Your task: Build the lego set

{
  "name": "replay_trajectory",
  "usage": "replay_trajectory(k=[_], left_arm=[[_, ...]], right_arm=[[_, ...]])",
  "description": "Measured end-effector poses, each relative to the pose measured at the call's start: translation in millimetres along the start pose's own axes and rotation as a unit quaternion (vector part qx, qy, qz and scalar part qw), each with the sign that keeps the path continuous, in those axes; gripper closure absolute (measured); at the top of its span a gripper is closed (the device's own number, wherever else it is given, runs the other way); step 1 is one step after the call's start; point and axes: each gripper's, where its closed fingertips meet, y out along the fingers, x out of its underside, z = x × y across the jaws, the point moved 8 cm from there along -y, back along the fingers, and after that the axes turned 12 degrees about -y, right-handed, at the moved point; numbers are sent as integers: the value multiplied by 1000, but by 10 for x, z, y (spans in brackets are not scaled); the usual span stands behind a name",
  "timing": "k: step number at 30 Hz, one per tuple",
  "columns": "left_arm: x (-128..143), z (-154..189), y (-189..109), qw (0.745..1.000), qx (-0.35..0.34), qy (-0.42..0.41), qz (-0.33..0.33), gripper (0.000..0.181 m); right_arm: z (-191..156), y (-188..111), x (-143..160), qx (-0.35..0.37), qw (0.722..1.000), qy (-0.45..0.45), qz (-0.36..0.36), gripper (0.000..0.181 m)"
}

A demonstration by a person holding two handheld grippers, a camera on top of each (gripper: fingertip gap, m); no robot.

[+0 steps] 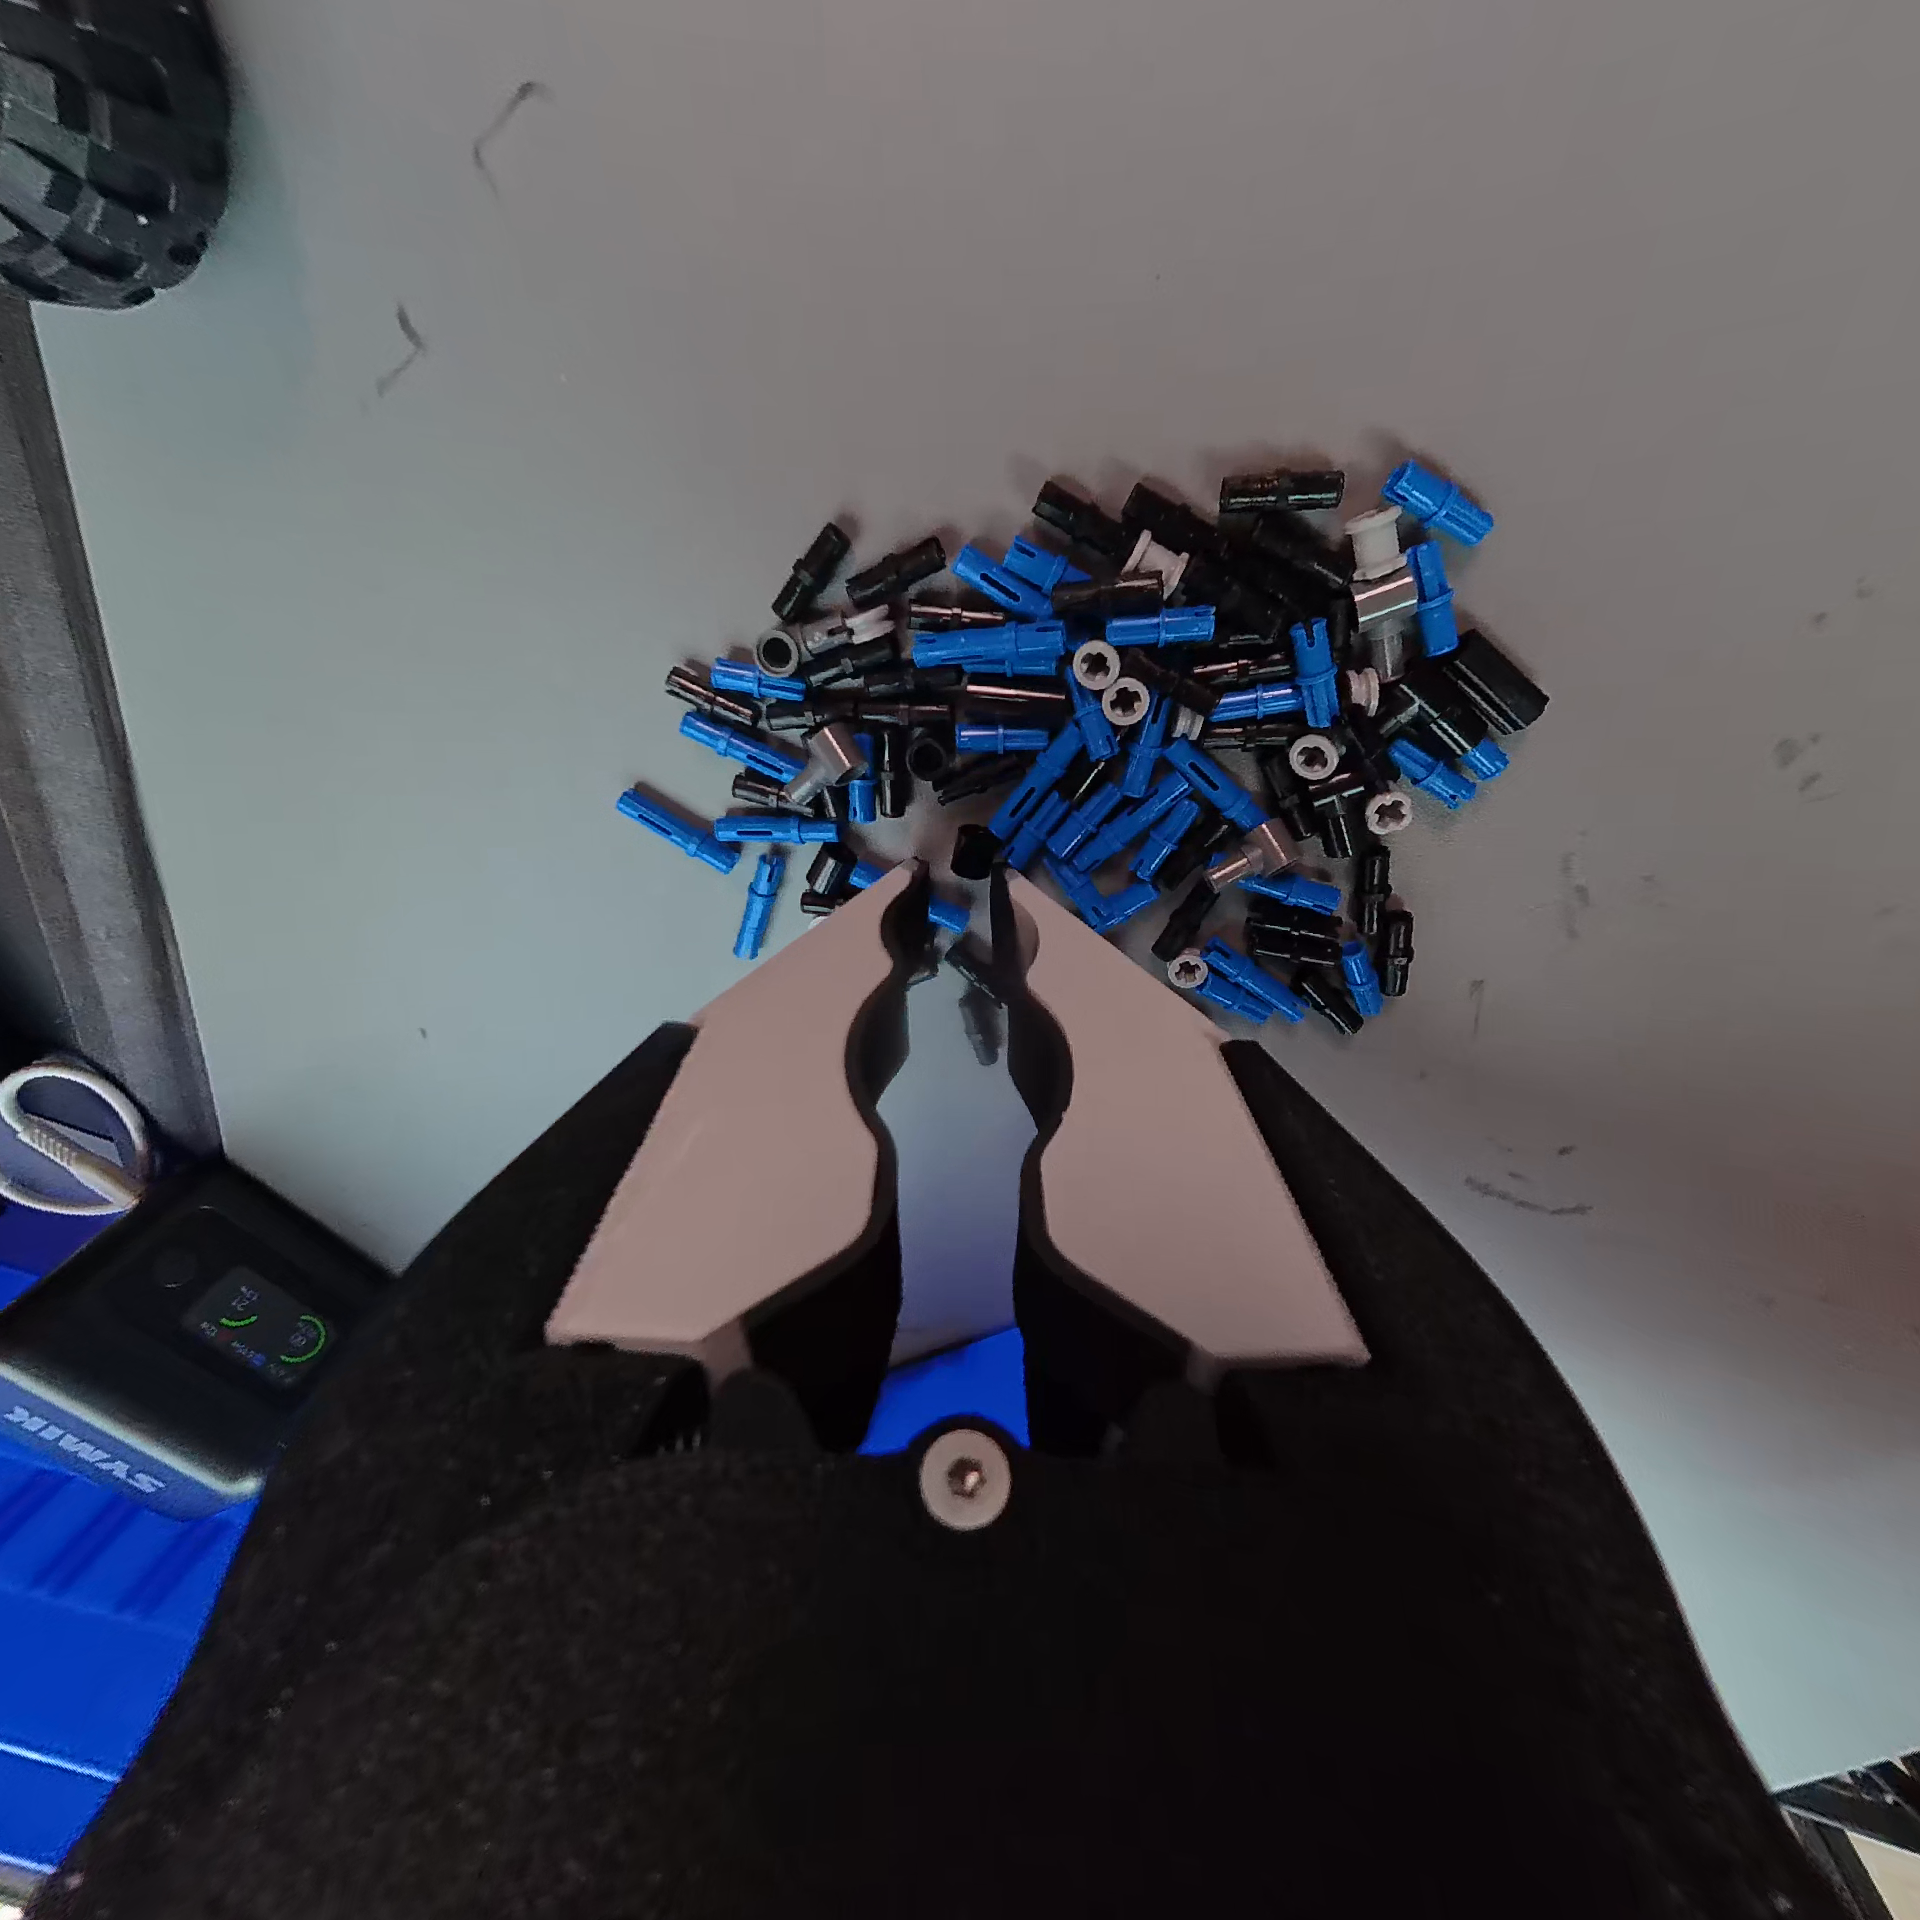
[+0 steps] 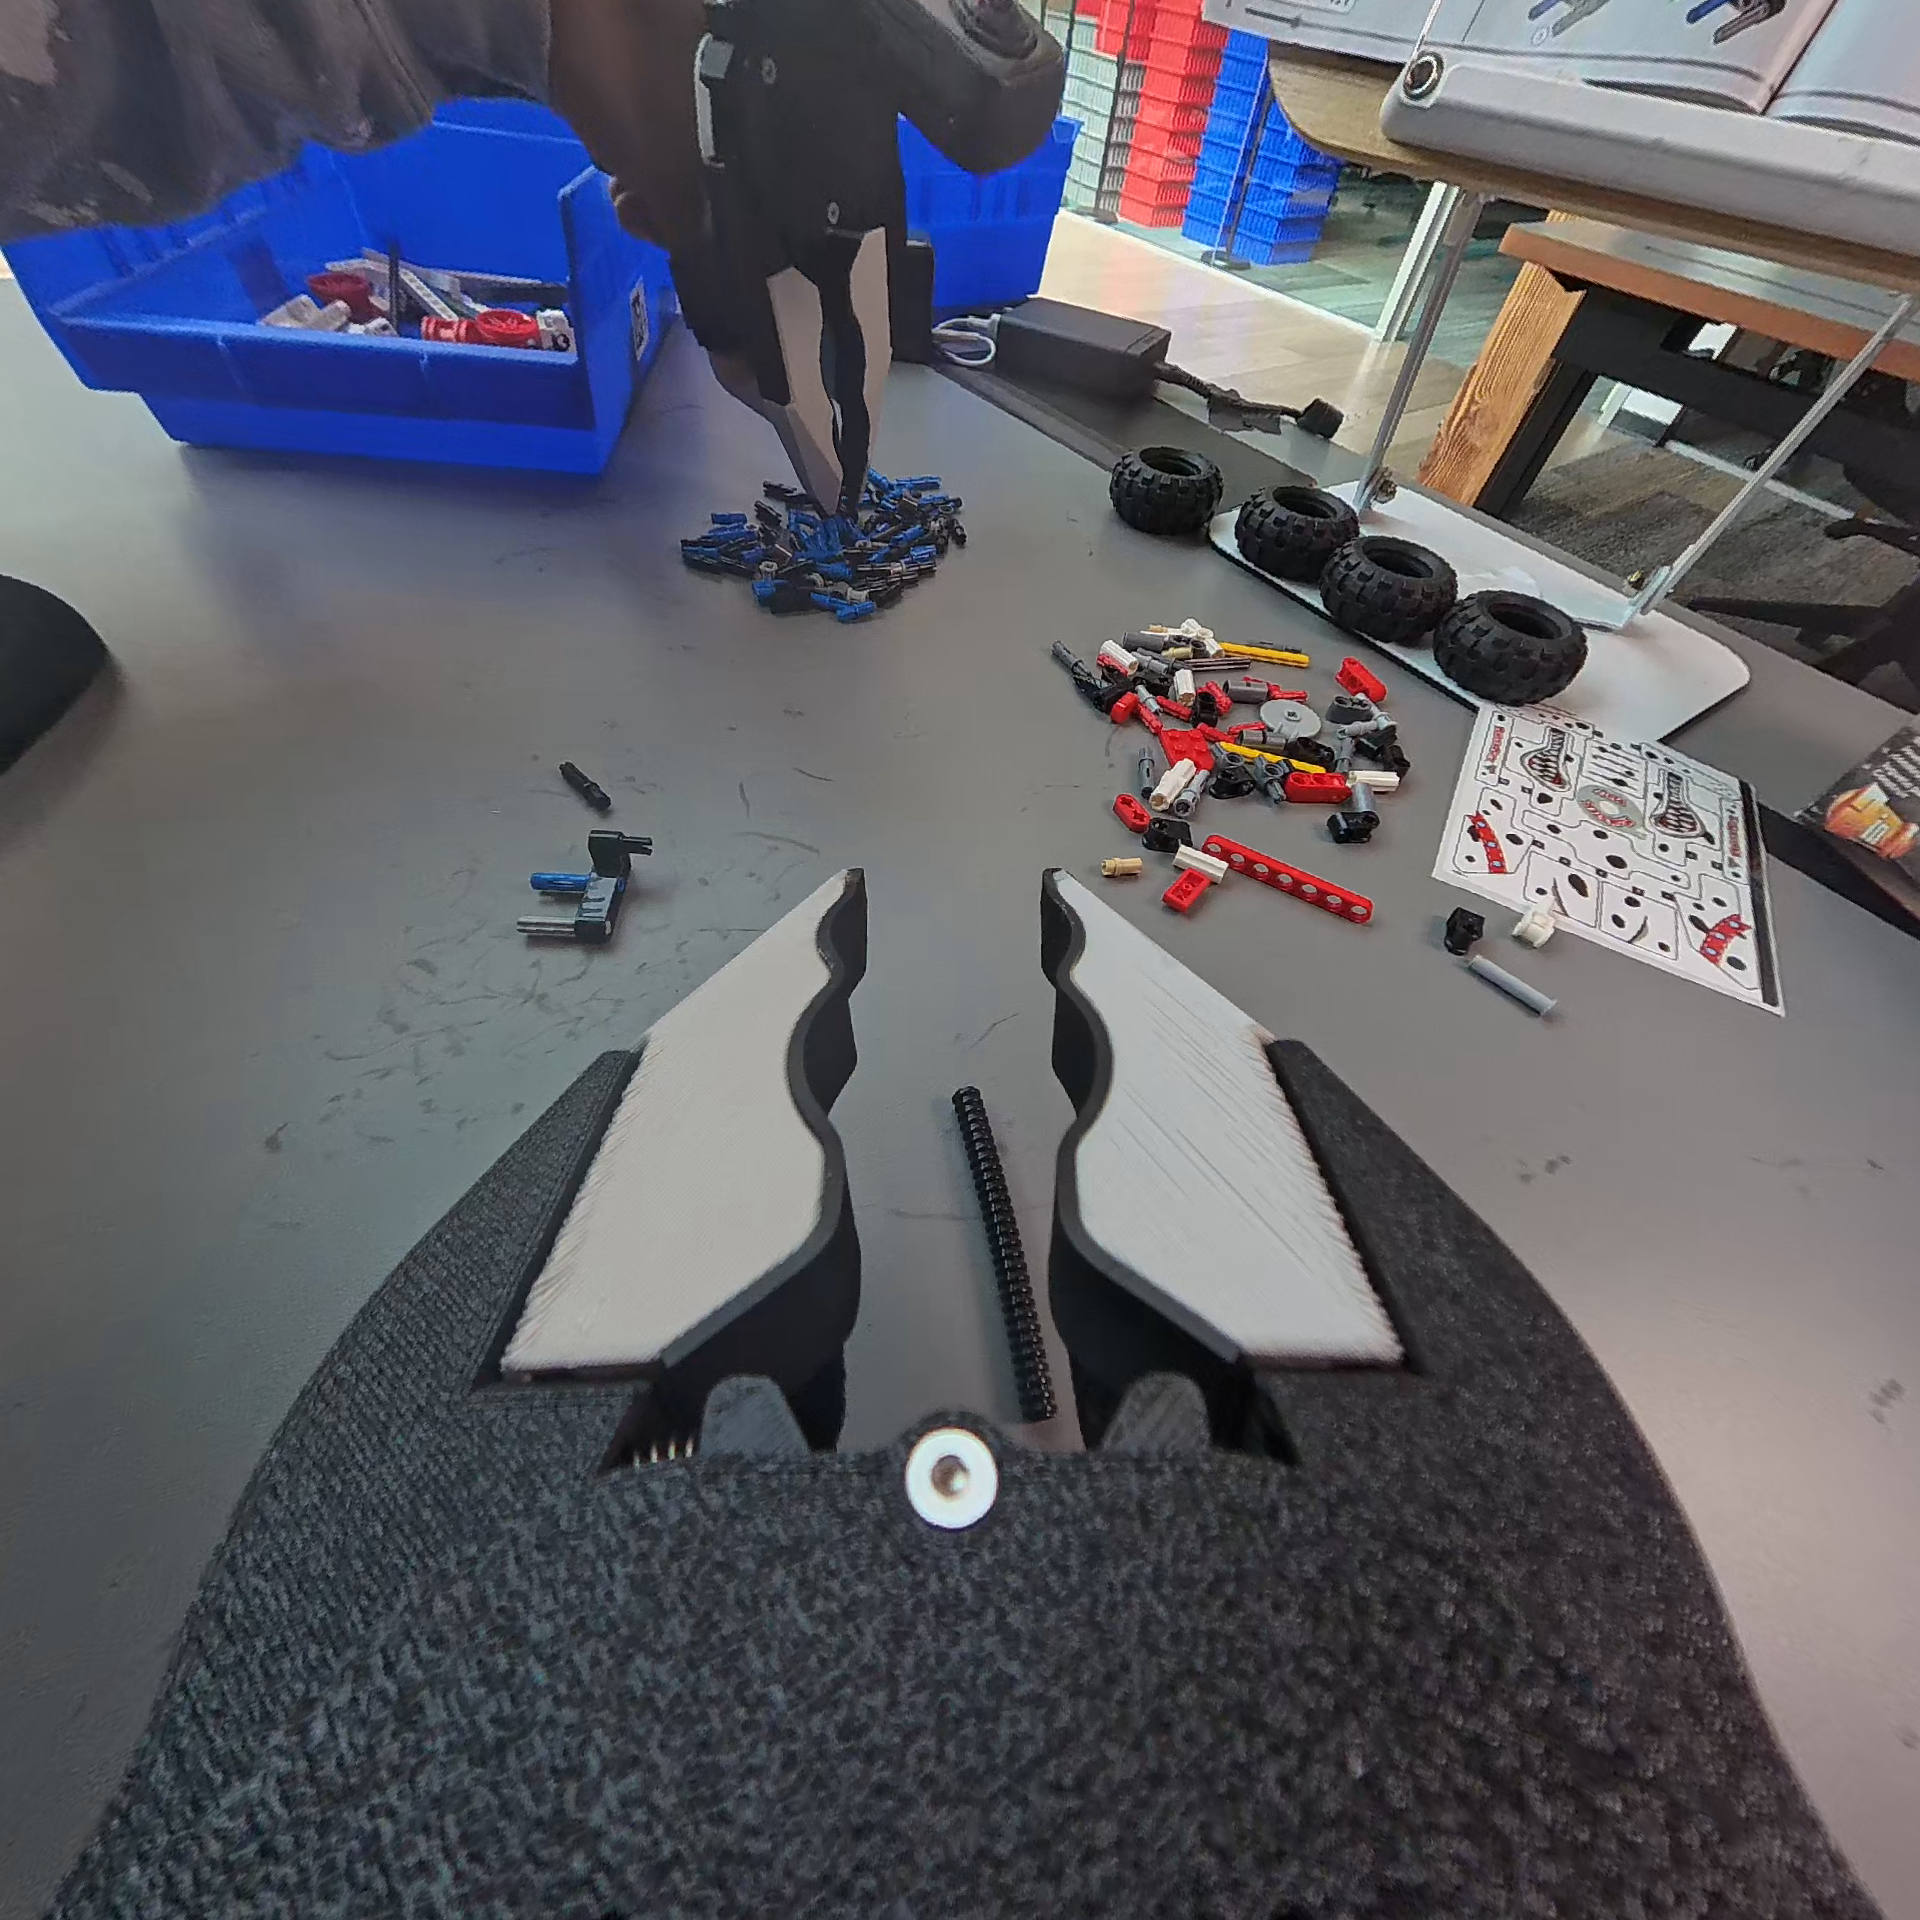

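From where I stand, the heap of blue and black pins (image 2: pixel 826 551) in the middle of the grey table (image 2: pixel 312 675) is the thing to steer by. Left of it and farther back sits a blue bin (image 2: pixel 343 384) with red and pale parts inside. Nearer than the heap and to its left lies a small black and blue sub-assembly (image 2: pixel 587 883), with a lone black pin (image 2: pixel 585 785) just beyond it. Straight over the heap's near edge the left gripper (image 1: pixel 956 868) points down, its tips only slightly parted; a small black piece (image 1: pixel 974 847) sits right at the tips, but whether it is pinched I cannot tell. Nearer than the heap, the right gripper (image 2: pixel 954 878) hovers above bare table with its fingers spread wide and nothing between them; a black ribbed rod (image 2: pixel 1003 1252) lies on the table below the gap. Right of the heap is a scatter of red, grey, yellow and white pieces (image 2: pixel 1236 748), including a long red beam (image 2: pixel 1288 878). Behind that scatter four black knobbly tyres (image 2: pixel 1387 587) stand in a row, and farthest right lies a sticker sheet (image 2: pixel 1610 852).
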Motion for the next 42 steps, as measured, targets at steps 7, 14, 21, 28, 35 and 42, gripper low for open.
replay_trajectory(k=[7, 14, 21, 28, 35, 42], left_arm=[[34, 0, -55, 1000, -20, -17, -1, 175], [-53, 470, -694, 980, 28, -68, 188, 175], [-316, 1748, -673, 861, 338, -77, 372, 175], [-442, 2204, -681, 806, 388, -4, 447, 175], [-374, 2326, -741, 821, 348, 30, 452, 175], [-324, 2378, -795, 819, 339, 25, 463, 175]], right_arm=[[0, 0, 1, 0, 1000, -1, -1, 148], [15, -4, 4, 3, 1000, -2, 1, 148], [-201, -10, -157, -63, 993, -61, 75, 149], [-214, -102, -351, -189, 956, 131, 183, 159], [-356, -40, -332, -193, 966, 101, 138, 164], [-407, -51, -376, -202, 967, 80, 136, 174]])
